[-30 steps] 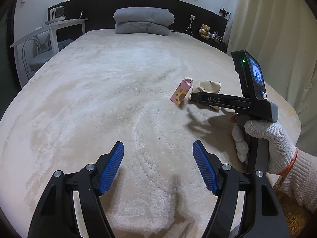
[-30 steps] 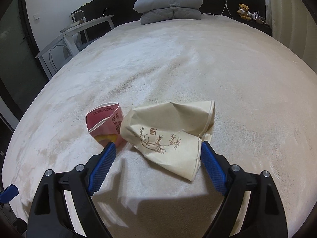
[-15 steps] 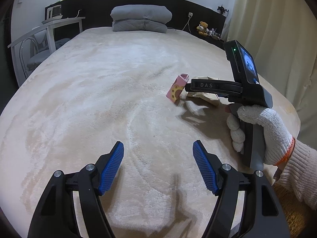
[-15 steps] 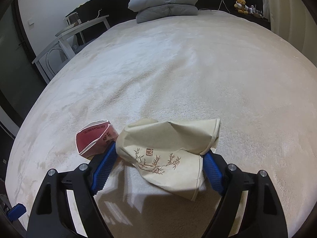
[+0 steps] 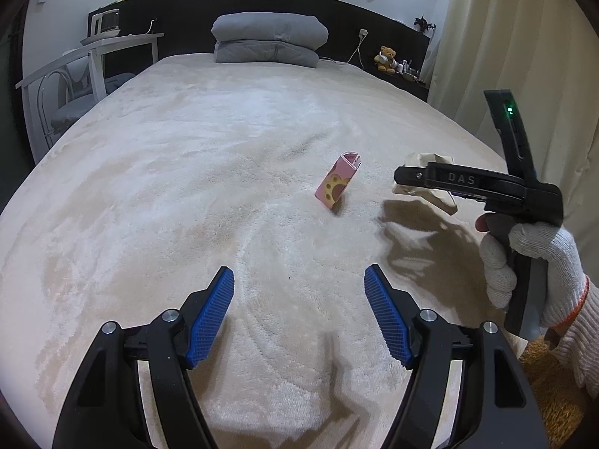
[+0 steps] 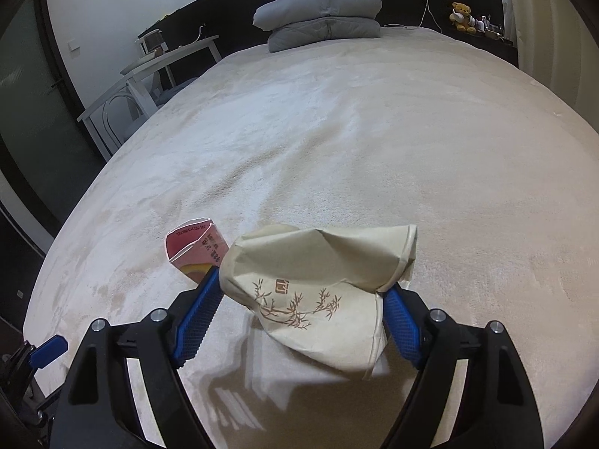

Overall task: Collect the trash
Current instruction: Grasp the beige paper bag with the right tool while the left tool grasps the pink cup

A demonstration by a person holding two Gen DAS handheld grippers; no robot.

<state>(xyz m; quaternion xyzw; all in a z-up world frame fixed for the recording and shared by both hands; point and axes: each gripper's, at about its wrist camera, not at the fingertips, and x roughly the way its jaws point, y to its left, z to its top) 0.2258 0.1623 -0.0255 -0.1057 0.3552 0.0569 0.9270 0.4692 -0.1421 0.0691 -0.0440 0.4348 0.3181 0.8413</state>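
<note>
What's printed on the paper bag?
Brown bamboo sprigs and a small square mark on the cream paper bag, clearest in the right wrist view.

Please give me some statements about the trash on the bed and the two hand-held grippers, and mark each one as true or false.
1. The right hand-held gripper is shut on the paper bag. True; the bag hangs lifted off the blanket.
2. The left hand-held gripper holds the pink carton. False; it is open with nothing between its fingers, and the carton stands apart on the blanket.
3. The carton lies flat. False; it stands, leaning.
4. A gloved hand holds the right hand-held gripper. True.
5. The teddy bear sits on the pillows. False; it sits on a ledge beside the bed.
</note>
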